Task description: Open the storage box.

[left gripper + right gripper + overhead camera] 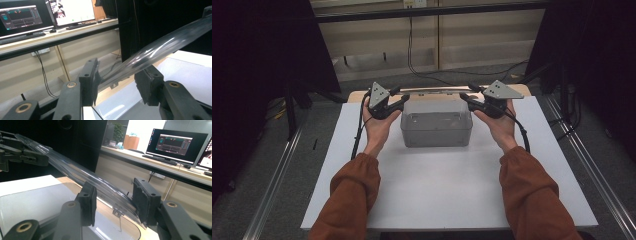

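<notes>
Both grippers lift a clear lid off the box

High view: left gripper and right gripper hold the lid above the box. Gripper views: jaws half-closed on the lid's end rims; it looks light, stiff, slippery, so grip the rims.

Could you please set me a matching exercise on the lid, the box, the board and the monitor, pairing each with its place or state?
Things:
1. clear lid
2. clear box
3. white board
4. monitor

Places or states:
A. on a desk in the background
B. held up at its ends by the left gripper and the right gripper
C. lies flat and bears the box
D. stands on the board, open on top

Pairs: 1-B, 2-D, 3-C, 4-A.
</notes>
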